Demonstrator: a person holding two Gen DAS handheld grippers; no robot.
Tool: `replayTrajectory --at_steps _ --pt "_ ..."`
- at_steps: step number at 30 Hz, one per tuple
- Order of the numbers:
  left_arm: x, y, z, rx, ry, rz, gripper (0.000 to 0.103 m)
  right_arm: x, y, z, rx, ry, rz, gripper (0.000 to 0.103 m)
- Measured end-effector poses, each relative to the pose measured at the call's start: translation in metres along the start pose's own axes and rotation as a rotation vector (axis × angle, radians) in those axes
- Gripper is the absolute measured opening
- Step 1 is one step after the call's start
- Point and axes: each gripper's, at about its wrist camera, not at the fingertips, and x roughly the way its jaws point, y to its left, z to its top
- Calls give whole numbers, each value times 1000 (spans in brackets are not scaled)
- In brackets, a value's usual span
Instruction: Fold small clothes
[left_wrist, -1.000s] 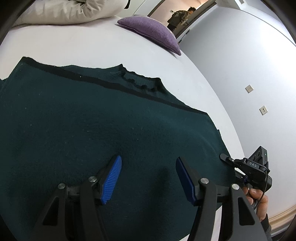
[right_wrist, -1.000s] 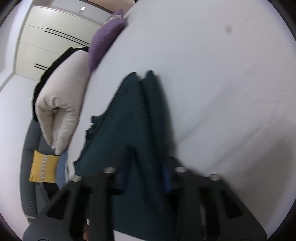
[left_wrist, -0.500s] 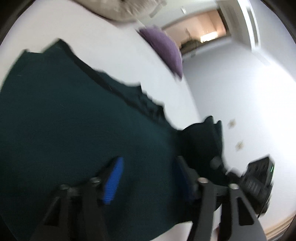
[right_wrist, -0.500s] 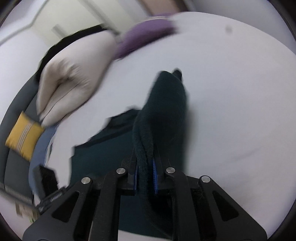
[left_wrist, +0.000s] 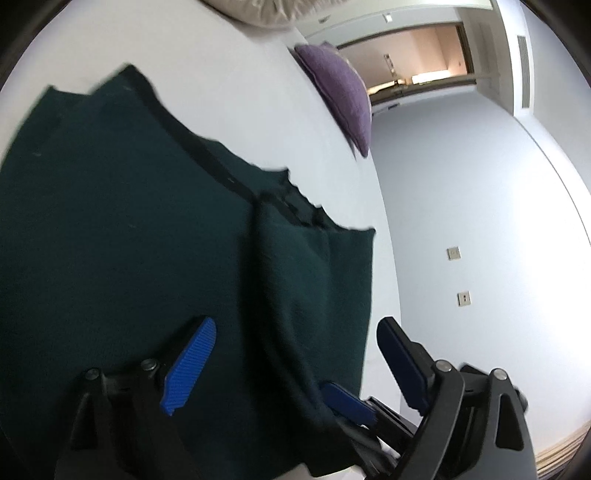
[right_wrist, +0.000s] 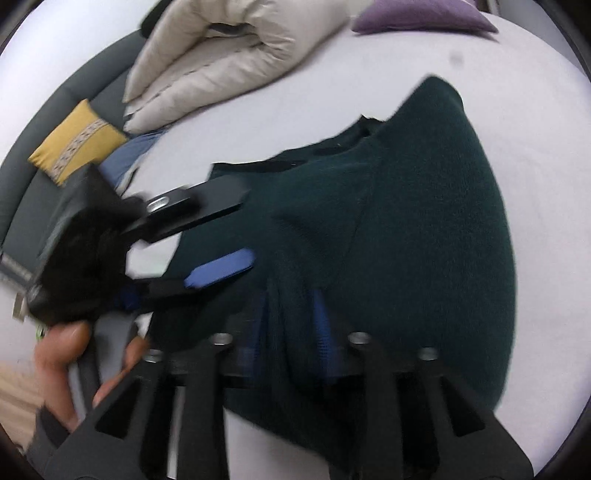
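Observation:
A dark green knit sweater (left_wrist: 118, 240) lies on the white bed (left_wrist: 229, 92). Its right side (left_wrist: 317, 273) is lifted and folded over towards the middle. My left gripper (left_wrist: 295, 354) is open, its blue pads (left_wrist: 188, 369) just above the sweater's lower part. My right gripper (right_wrist: 291, 321) is shut on a bunch of the sweater's right edge (right_wrist: 424, 221) and holds it over the body. The right gripper also shows in the left wrist view (left_wrist: 347, 402), low and right. The left gripper shows in the right wrist view (right_wrist: 207, 243), open, at the left.
A purple cushion (left_wrist: 340, 88) lies at the far end of the bed, near the wall (left_wrist: 480, 221). A folded cream duvet (right_wrist: 221, 62), a yellow cushion (right_wrist: 74, 140) and a grey sofa (right_wrist: 22, 192) lie beyond the bed's far left side.
My right gripper closed on the sweater's right side and carried it up and leftwards over the body. My left gripper stayed open and tilted right.

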Motion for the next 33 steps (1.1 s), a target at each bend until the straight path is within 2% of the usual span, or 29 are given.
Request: replayTrajectory --at_steps 1,2,5,7,8,12,16,17,22,26,29,33 --pt "5 -5 -1 7 14 7 90 -10 -2 -5 -5 -24 7 62" --pt "11 -10 -3 19 31 16 90 -24 -3 -16 -14 -47 15 64" --pt "32 -24 -7 62 69 94 87 -47 -19 -32 3 -44 52 64" --pt "38 -27 -7 66 74 115 78 -61 -32 -41 25 -74 72 64" --pt "39 -27 -7 60 73 125 76 -73 -42 -47 43 -107 55 64" --pt "41 -26 -7 64 81 193 50 -100 -87 -56 168 -207 35 64" --pt "37 -20 -5 60 81 241 18 -97 -110 -52 216 -232 7 65" --pt "35 -18 -3 56 79 237 15 -92 -111 -50 211 -236 -12 65" --pt "12 -18 2 61 64 178 12 -83 -105 -56 173 -246 -35 65" --pt "-29 -17 13 66 30 143 12 -70 -89 -52 134 -242 -50 65" --pt "-60 -13 24 76 7 135 12 -58 -71 -48 105 -219 -43 65" --pt "-107 5 39 92 -29 177 12 -42 -40 -50 46 -176 -27 65"
